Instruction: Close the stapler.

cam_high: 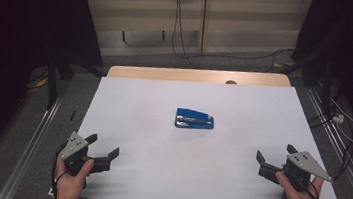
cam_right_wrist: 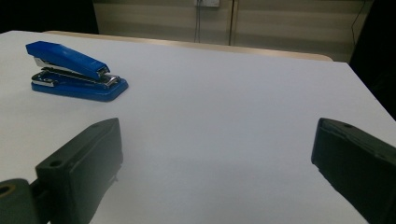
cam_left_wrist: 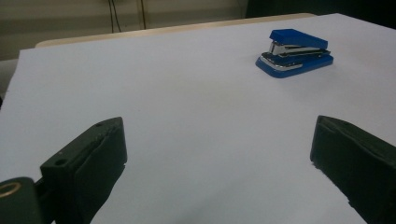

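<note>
A blue stapler (cam_high: 194, 119) lies closed near the middle of the white table (cam_high: 155, 177). My left gripper (cam_high: 104, 144) rests at the front left, held by a hand, jaws spread wide with nothing between them. My right gripper (cam_high: 275, 152) sits at the front right, also open and empty. In the left gripper view the stapler (cam_left_wrist: 294, 52) lies far ahead to the right of the left gripper (cam_left_wrist: 219, 154). In the right gripper view the stapler (cam_right_wrist: 74, 71) lies ahead to the left of the right gripper (cam_right_wrist: 217, 154).
A wooden strip (cam_high: 197, 75) runs along the table's far edge. Metal rails (cam_high: 34, 133) flank the table on the floor. Cables (cam_high: 348, 124) trail on the floor at the right. Dark curtains stand at both sides.
</note>
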Demonstrator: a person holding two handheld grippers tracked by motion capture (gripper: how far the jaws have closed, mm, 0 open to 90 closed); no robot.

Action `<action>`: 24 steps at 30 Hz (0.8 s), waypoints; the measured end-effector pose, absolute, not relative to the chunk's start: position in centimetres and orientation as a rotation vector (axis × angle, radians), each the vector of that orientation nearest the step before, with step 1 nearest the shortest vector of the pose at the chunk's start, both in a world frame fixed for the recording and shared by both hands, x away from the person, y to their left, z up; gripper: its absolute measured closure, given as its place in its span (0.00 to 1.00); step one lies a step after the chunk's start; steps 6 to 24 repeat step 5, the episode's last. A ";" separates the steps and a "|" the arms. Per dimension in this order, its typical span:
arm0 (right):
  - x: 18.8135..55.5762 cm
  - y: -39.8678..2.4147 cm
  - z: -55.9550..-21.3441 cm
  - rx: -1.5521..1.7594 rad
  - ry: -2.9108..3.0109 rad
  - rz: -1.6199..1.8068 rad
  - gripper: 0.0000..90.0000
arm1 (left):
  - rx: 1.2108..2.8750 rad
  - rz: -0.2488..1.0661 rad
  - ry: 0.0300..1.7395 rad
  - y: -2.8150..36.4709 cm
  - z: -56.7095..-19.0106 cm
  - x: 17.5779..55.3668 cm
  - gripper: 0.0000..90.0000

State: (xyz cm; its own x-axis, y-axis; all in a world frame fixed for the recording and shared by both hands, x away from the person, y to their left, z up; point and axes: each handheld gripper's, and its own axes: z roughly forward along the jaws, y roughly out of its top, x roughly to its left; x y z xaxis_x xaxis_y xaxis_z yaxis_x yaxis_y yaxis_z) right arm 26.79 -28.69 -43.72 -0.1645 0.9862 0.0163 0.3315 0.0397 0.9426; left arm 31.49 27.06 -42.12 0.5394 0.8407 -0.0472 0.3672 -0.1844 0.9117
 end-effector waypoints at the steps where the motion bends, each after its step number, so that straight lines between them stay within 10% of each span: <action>1: 26.8 -28.8 -43.7 1.371 1.591 1.144 0.02 | 1.777 0.579 1.009 27.0 -42.2 31.5 0.04; 24: 26.9 -28.7 -43.7 1.375 1.592 1.155 0.02 | 1.779 0.563 1.001 26.8 -42.2 31.5 0.04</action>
